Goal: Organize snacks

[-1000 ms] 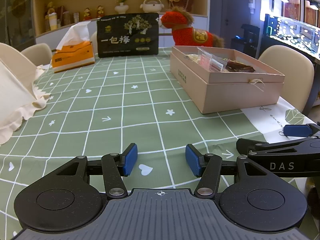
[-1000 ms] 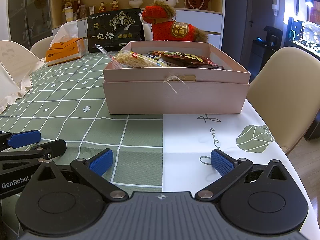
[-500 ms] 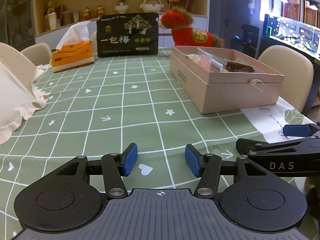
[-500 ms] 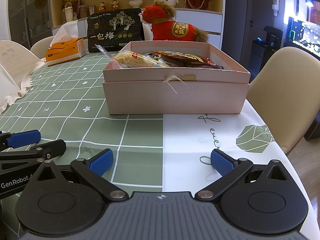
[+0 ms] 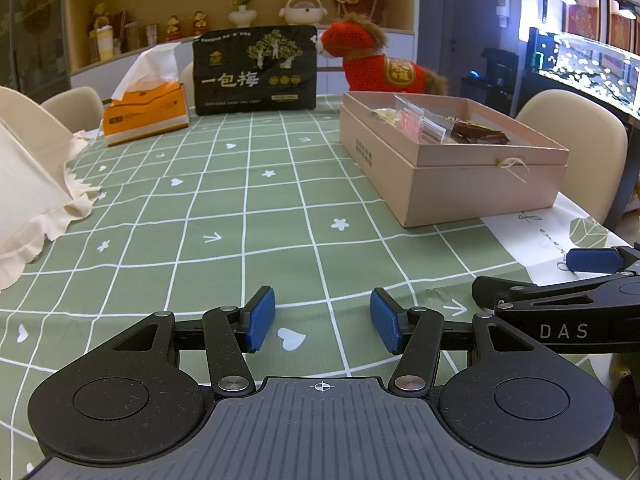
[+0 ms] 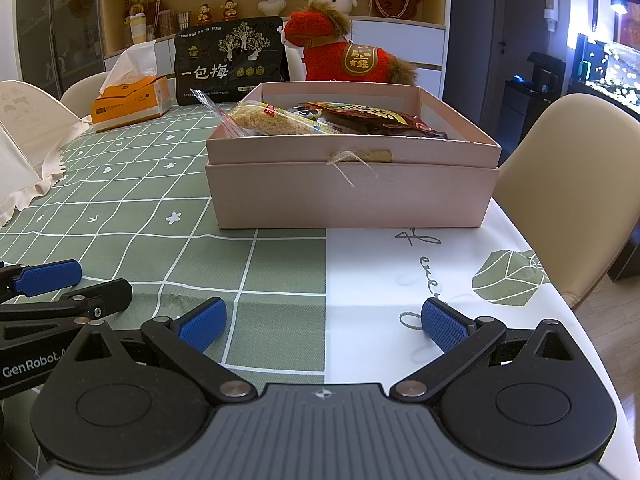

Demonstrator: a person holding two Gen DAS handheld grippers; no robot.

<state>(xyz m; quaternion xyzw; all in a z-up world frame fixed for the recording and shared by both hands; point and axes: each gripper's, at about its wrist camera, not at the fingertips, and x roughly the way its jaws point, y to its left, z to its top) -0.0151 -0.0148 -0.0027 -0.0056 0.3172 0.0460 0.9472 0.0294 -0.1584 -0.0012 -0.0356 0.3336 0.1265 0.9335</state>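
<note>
From my remote seat, both grippers hover low over the checked green tablecloth (image 5: 248, 184), short of the pink box (image 6: 352, 196) that serves as the scene's anchor. My left gripper (image 5: 322, 319) has its blue pads apart with nothing but cloth between them; the box lies ahead of it and off to the right. My right gripper (image 6: 324, 325) has its jaws spread wider, also empty, and faces the box's front wall squarely, where a frayed string tie (image 6: 347, 160) hangs. The snacks are inside the box: a clear-wrapped rice bar (image 6: 276, 121) leans at its left side with one twisted end poking over the rim, and a dark red packet (image 6: 376, 120) lies toward its right. Behind the box stand a red plush horse (image 6: 340, 54) and a black snack bag (image 6: 232, 60) with white lettering; farther left of the box sits an orange tissue box (image 6: 130, 100). A cream chair (image 6: 568, 184) stands just beside the box's right end
</note>
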